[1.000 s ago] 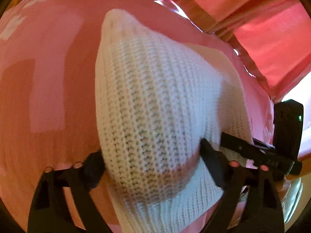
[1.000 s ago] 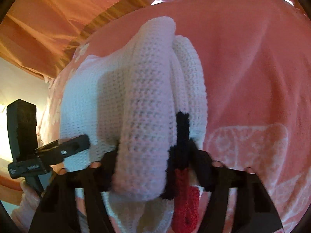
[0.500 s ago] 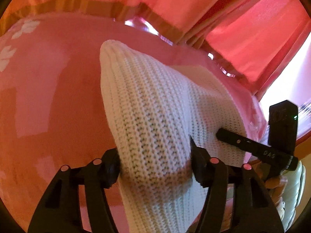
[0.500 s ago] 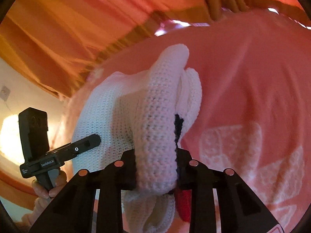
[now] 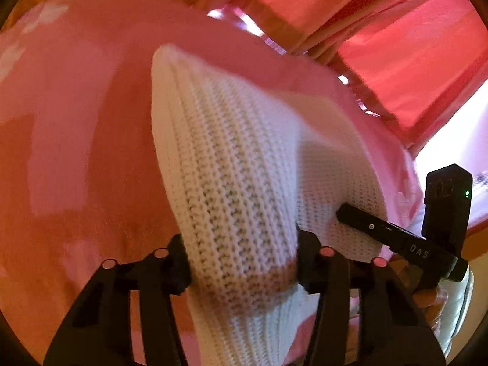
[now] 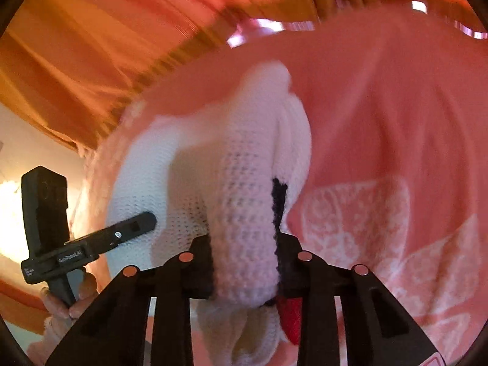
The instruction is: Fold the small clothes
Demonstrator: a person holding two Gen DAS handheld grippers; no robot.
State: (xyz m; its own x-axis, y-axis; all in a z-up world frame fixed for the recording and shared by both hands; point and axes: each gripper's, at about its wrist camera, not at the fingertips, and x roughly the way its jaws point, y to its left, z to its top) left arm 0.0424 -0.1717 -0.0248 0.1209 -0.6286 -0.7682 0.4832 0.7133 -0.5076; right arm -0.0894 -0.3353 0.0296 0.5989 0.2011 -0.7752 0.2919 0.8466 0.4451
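Observation:
A small white knitted garment (image 5: 231,167) with a tan stripe lies bunched on a pink patterned cover (image 5: 76,128). My left gripper (image 5: 242,262) has a thick fold of it between its pads; the jaws are closing and press the knit on both sides. In the right wrist view the same white knit (image 6: 241,201), with black and red trim (image 6: 279,201) at its edge, is pinched in my right gripper (image 6: 244,262), which is shut on a narrower fold. Each view shows the other gripper at the garment's far side, held by a hand (image 6: 70,302).
The pink cover with its white pattern (image 6: 381,228) spreads to the right of the garment. Orange-red curtains (image 5: 411,52) hang behind the far edge. A bright window area (image 5: 457,140) shows at the right of the left wrist view.
Both grippers have closed on folds of the knit and risen a little with it. More of the curtains is now in view in both views.

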